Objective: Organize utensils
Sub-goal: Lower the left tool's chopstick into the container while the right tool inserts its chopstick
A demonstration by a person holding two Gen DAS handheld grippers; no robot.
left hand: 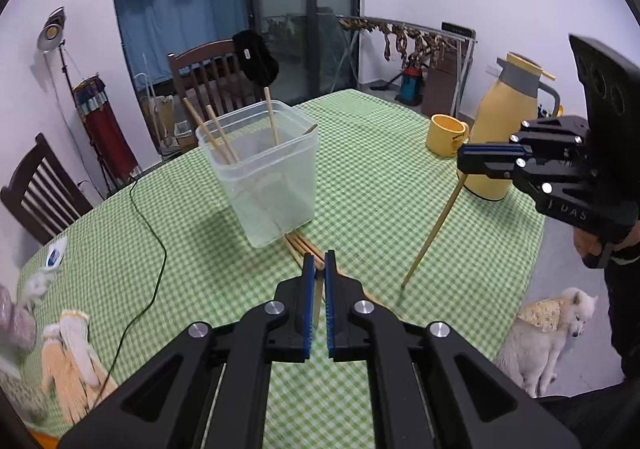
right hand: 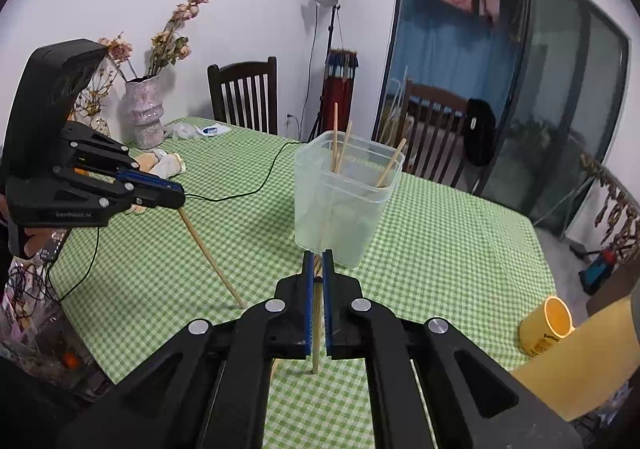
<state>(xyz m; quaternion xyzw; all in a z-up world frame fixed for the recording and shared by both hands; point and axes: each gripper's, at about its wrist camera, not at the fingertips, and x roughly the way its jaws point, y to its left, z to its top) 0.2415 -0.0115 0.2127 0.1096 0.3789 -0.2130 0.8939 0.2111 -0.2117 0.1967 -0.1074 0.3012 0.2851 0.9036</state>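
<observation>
Chopsticks of pale wood are the objects handled on an oval table (left hand: 400, 153) covered with a green-and-white checked cloth. At its centre stands a translucent, square plastic container (left hand: 268, 177), upright, with several chopsticks (left hand: 218, 137) leaning inside it against the walls, their upper ends projecting above the rim. A loose bundle of further chopsticks (left hand: 302, 245) lies flat on the cloth just near of the container's base. The left gripper (left hand: 319, 269), black with blue pads, has its jaws nearly closed on one wooden chopstick (right hand: 212, 253); from the right wrist view this stick slopes down from the left gripper (right hand: 172, 197) to a tip resting on the cloth, well left of the container (right hand: 344, 201). The right gripper (right hand: 317, 269) likewise has its jaws clamped on a second wooden chopstick (right hand: 317, 329), which runs between the pads and ends touching the cloth near the camera; in the left wrist view the same stick (left hand: 434, 229) descends from the right gripper (left hand: 466, 165) to the cloth on the right side of the table. Both held sticks are outside the container. On the far right stand a yellow ceramic mug (left hand: 446, 135) and, just beside it, a yellow thermos jug with a grey collar (left hand: 506, 129). A thin green cable (left hand: 156, 249) crosses the left part of the cloth, and a white dog (left hand: 548, 333) sits on the floor at right.
</observation>
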